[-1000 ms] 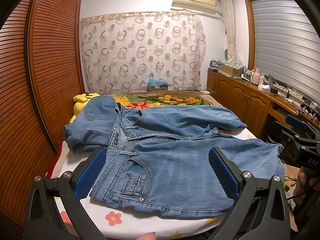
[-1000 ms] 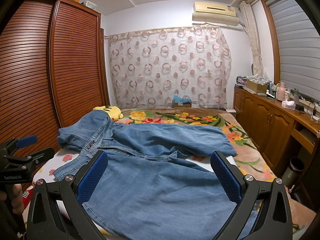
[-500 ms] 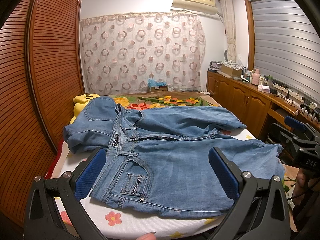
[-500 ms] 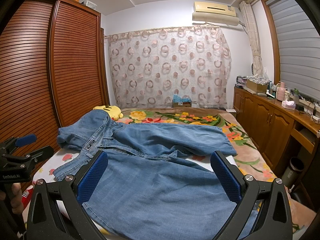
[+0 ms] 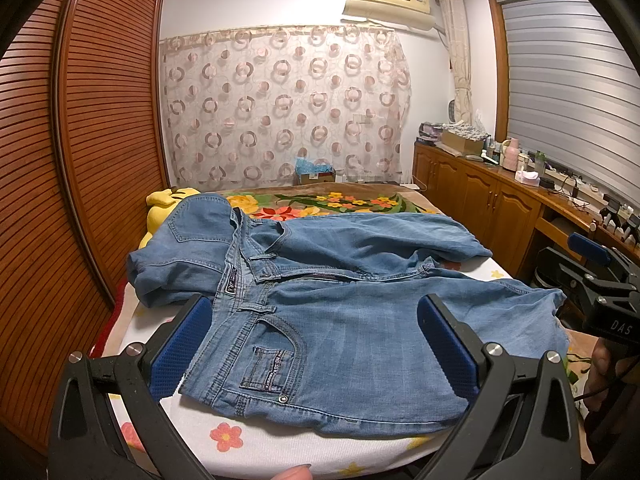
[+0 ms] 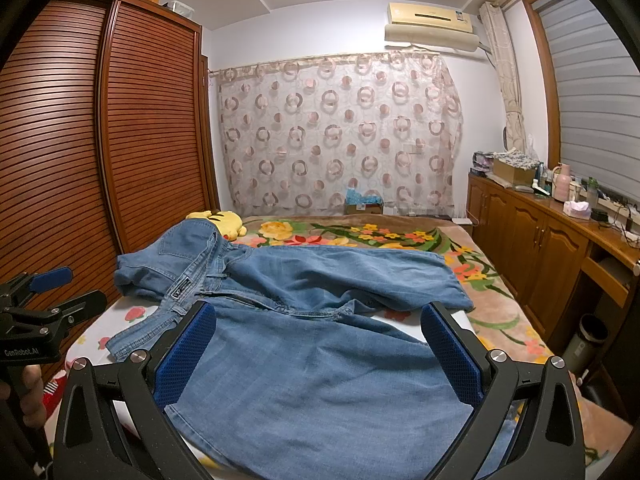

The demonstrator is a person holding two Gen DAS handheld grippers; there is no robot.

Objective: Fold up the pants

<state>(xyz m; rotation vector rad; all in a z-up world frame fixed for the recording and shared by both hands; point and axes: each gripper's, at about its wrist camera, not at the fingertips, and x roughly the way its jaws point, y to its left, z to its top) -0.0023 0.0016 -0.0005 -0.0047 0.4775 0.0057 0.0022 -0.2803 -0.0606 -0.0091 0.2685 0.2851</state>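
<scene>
Pre-fold. Jeans (image 5: 340, 320) spread unfolded on bed (image 5: 256, 440), centre frame. My left tongs (image 5: 316, 352), right tongs (image 6: 320, 360) both gaping wide, holding nothing. Next, I judge: pinch waistband and hem.

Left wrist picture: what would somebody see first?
The light blue denim pants lie spread across the flowery bed, waistband toward the brown slatted wardrobe. The open left gripper frames them, and a yellow plush toy peeks out behind.
</scene>
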